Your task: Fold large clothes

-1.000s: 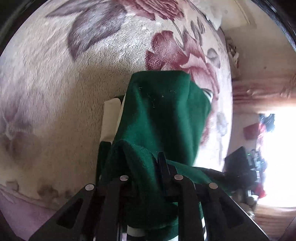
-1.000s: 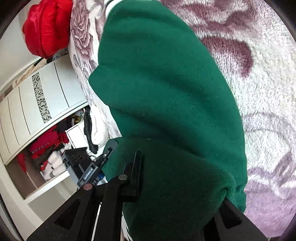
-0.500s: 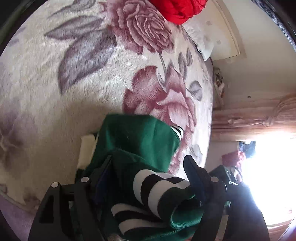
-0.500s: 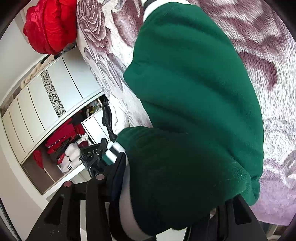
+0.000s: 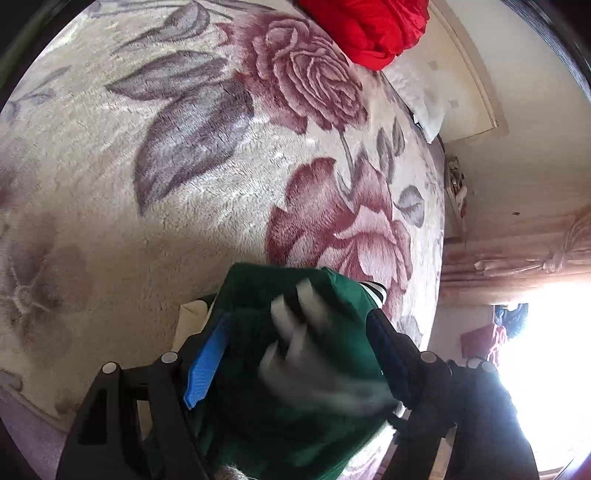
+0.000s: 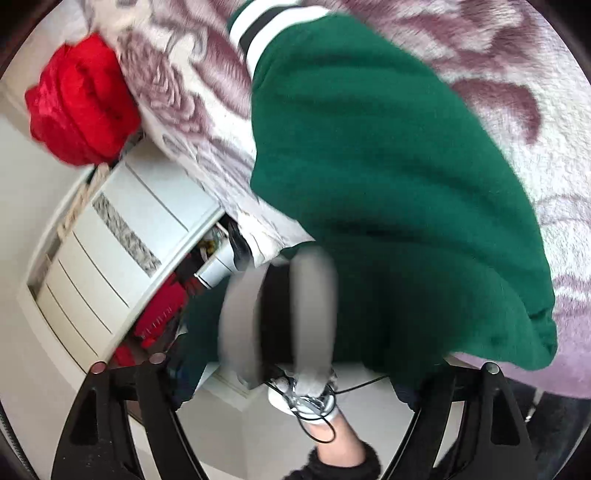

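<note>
As jaws spread clear of green sweater (image 5: pixel 295 369) heaped on rose-patterned bed blanket (image 5: pixel 184 184): left hand-held gripper (image 5: pixel 295 332) wide apart, gripping nothing; right hand-held gripper (image 6: pixel 291 373) opening, likewise empty; red bundle (image 5: pixel 369 26) beyond the sweater.

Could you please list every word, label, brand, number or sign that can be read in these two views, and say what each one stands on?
No text can be read in either view.
White marks on the red garment in the open wardrobe: lettering perhaps, too blurred to read.
Green sweater, its striped cuff, the rose-patterned blanket and the red bundle: no print or label shows.
</note>
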Motion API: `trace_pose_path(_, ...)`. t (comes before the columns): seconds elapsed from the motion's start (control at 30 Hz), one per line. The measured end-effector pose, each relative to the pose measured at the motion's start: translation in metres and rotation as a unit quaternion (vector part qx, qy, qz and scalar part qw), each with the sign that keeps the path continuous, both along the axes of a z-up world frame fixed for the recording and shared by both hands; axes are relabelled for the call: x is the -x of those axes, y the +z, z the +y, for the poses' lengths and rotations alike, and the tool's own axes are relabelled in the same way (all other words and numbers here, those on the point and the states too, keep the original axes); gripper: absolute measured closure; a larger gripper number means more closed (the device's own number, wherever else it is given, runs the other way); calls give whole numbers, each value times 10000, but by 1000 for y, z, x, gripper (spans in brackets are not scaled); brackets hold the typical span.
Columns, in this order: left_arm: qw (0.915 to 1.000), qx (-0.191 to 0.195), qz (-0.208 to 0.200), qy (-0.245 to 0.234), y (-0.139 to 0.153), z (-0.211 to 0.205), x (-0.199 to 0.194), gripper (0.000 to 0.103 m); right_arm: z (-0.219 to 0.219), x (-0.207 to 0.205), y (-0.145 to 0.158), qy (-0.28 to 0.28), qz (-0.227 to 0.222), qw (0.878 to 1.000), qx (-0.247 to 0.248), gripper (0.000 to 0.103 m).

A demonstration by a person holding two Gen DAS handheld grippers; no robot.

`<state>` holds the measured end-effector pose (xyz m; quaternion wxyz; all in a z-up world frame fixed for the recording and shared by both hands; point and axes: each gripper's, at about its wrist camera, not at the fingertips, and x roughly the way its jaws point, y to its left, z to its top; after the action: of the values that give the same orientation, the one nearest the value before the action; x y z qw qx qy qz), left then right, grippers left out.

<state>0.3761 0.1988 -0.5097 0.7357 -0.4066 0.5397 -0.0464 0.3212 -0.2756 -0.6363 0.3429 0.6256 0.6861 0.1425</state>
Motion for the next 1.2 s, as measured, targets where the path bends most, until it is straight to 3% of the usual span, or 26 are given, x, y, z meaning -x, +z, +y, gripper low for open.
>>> trace_pose_path(0.07,9995,-296,-58,-33,5,-1,3,29,-18,-2,10,-103,-312,9991,276,17)
trace_pose_path(0.13,9977,-661,-55,-101,8,-5,10,29,-35,-4,26,89,-832,9919,961,17)
trace_pose_path(0.2,9941,-1058,-10,-222,7,-12,20,29,-42,-4,42,690,-1410,9668,2015,17)
trace_pose_path(0.23,9912,-1288,14,-303,5,-17,26,29,-41,-2,49,1177,-1780,9415,2608,17)
trace_pose_path(0.27,9883,-1474,63,-386,0,-21,30,29,-36,-1,51,1524,-2016,9239,2875,17)
trace_pose_path(0.37,9758,-2029,466,-669,-33,-36,40,29,-11,8,38,2534,-2736,8770,3031,17)
trace_pose_path(0.43,9731,-2089,697,-676,-67,-39,42,25,6,13,19,3029,-3086,8503,3000,17)
trace_pose_path(0.5,9754,-1958,853,-553,-89,-34,42,16,21,11,-10,3338,-3301,8395,2737,17)
trace_pose_path(0.53,9783,-1817,913,-405,-98,-26,42,7,24,7,-24,3344,-3329,8431,2579,17)
trace_pose_path(0.57,9800,-1727,937,-330,-101,-22,43,5,26,2,-36,3274,-3314,8511,2422,17)
trace_pose_path(0.6,9819,-1624,931,-281,-103,-17,43,5,28,-7,-51,3169,-3260,8642,2154,17)
trace_pose_path(0.67,9828,-1597,882,-282,-100,-13,45,5,31,-22,-62,2941,-3353,8780,1736,11)
trace_pose_path(0.73,9812,-1705,834,-350,-92,-12,47,5,44,-37,-62,2947,-3528,8755,1489,9)
trace_pose_path(0.8,9788,-1848,810,-351,-85,-10,49,5,63,-44,-61,3145,-3678,8614,1543,9)
trace_pose_path(0.9,9784,-1903,771,-234,-73,-6,54,5,71,-44,-59,2988,-3731,8625,1659,10)
trace_pose_path(0.93,9784,-1918,751,-152,-65,-3,57,5,69,-42,-57,2928,-3722,8647,1674,17)
trace_pose_path(0.97,9780,-1947,738,-98,-60,-2,60,5,65,-38,-55,2771,-3652,8737,1630,30)
trace_pose_path(1.07,9749,-2131,624,182,-38,7,75,5,53,-23,-47,2204,-3392,8976,1753,49)
trace_pose_path(1.17,9675,-2416,612,431,-20,19,103,5,31,-1,-35,1089,-2965,9348,1627,66)
trace_pose_path(1.2,9646,-2502,661,502,-17,23,117,5,23,14,-28,625,-2856,9436,1556,68)
